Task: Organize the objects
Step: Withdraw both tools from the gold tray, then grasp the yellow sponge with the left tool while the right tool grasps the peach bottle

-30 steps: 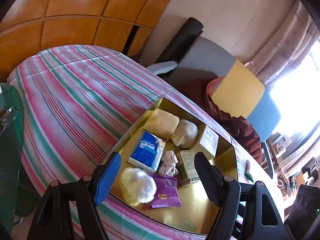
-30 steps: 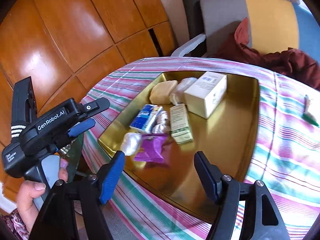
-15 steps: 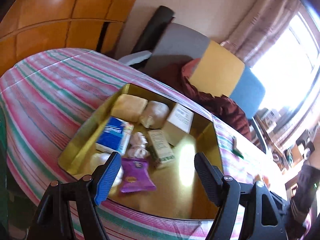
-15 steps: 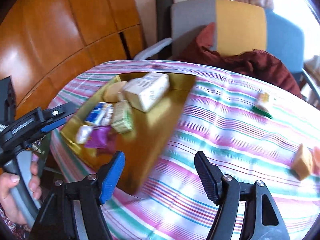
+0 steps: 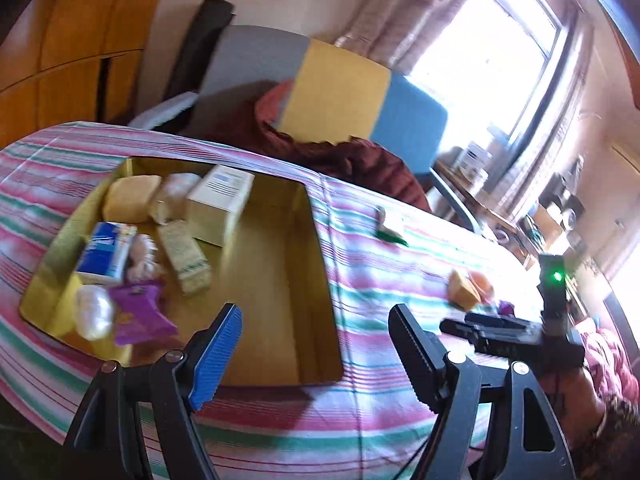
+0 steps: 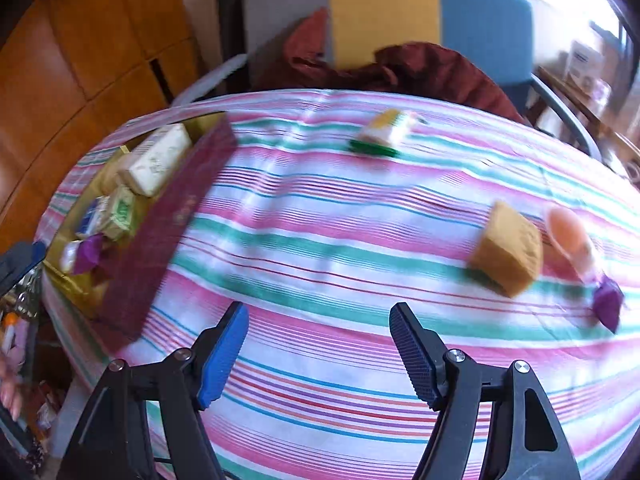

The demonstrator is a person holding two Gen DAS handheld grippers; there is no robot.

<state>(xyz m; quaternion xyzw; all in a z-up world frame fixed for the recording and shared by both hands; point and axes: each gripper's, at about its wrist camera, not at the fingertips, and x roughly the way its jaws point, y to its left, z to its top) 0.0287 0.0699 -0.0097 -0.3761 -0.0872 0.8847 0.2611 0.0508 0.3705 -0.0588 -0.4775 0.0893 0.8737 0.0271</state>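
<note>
A gold tray [image 5: 280, 280] on the striped tablecloth holds a white box [image 5: 220, 200], a blue packet [image 5: 104, 252], a purple packet [image 5: 138, 314] and several other small items. My left gripper [image 5: 316, 354] hangs open over the tray's near right corner, with nothing between its fingers. My right gripper [image 6: 320, 354] stands open and empty above bare cloth. To its right lie a tan block [image 6: 508, 248], a peach item [image 6: 568, 232] and a purple packet [image 6: 608, 300]. A green-and-white packet [image 6: 380, 134] lies farther back. The tray [image 6: 168, 216] sits at the left of the right wrist view.
A chair [image 5: 332, 84] in grey, yellow and blue with a maroon cloth [image 5: 344, 156] stands behind the table. Wooden panels [image 6: 80, 60] fill the left. A cluttered side table [image 5: 520, 216] and a bright window are at the right. The right gripper's body [image 5: 516, 332] shows in the left wrist view.
Both grippers have swung to the right. The tray has slid to the left in both views, and the loose items on the cloth have come into the right wrist view. Both stay open.
</note>
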